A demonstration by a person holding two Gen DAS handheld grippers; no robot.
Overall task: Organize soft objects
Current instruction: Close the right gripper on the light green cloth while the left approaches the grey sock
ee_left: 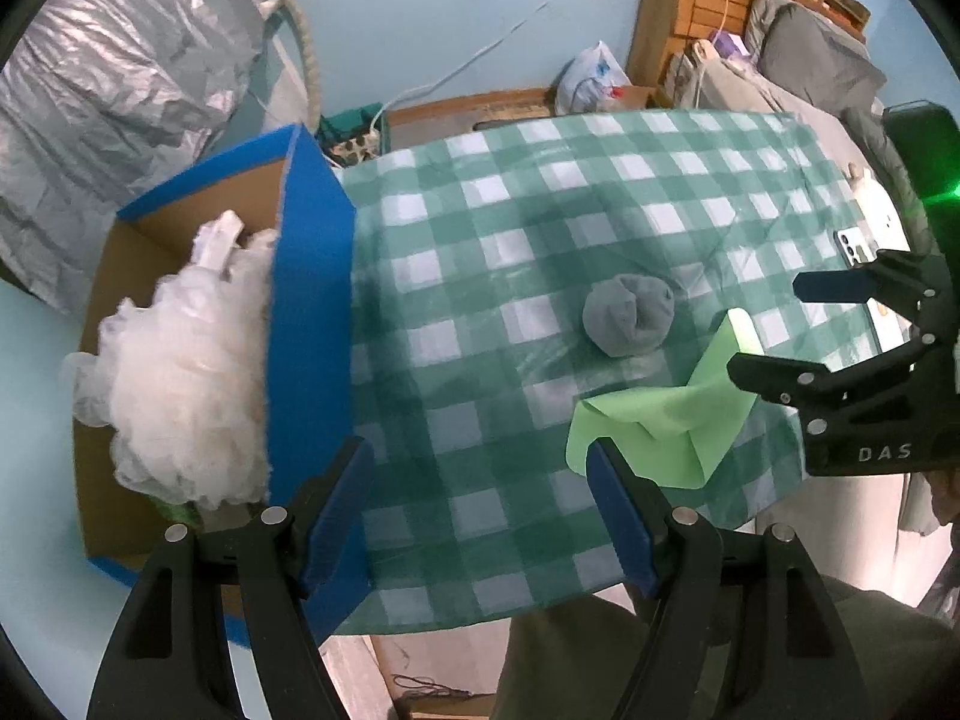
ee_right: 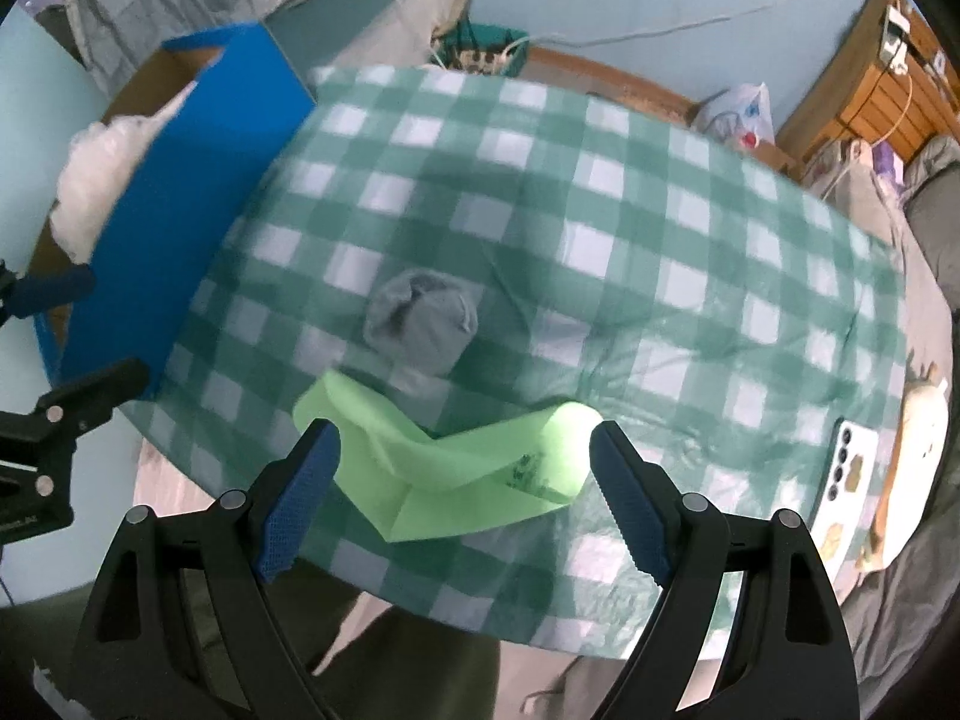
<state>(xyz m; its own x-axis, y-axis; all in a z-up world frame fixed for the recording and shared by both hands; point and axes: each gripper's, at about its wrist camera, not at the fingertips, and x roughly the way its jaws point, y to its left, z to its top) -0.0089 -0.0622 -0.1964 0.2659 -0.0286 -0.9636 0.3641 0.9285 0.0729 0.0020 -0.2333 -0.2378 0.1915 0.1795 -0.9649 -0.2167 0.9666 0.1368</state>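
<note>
A grey rolled sock (ee_left: 627, 315) (ee_right: 420, 318) lies mid-table on the green checked tablecloth (ee_left: 510, 210). Nearer the front edge lies a crumpled light-green cloth (ee_left: 660, 426) (ee_right: 456, 480). My right gripper (ee_right: 465, 492) (ee_left: 768, 327) points down over that cloth, jaws wide and open, and the cloth shows between the fingers without being pinched. My left gripper (ee_left: 477, 516) (ee_right: 102, 330) hangs open and empty over the table's left front, beside the blue cardboard box (ee_left: 309, 300) (ee_right: 180, 192). White fluffy stuffing (ee_left: 180, 372) (ee_right: 90, 174) fills the box.
A phone (ee_left: 858, 246) (ee_right: 852, 468) and a pale plush toy (ee_right: 924, 420) lie at the table's right end. Behind are a wooden shelf (ee_left: 708, 6), a plastic bag (ee_left: 591, 78) and silver sheeting (ee_left: 120, 90). A person's trouser legs (ee_left: 600, 660) show below the front edge.
</note>
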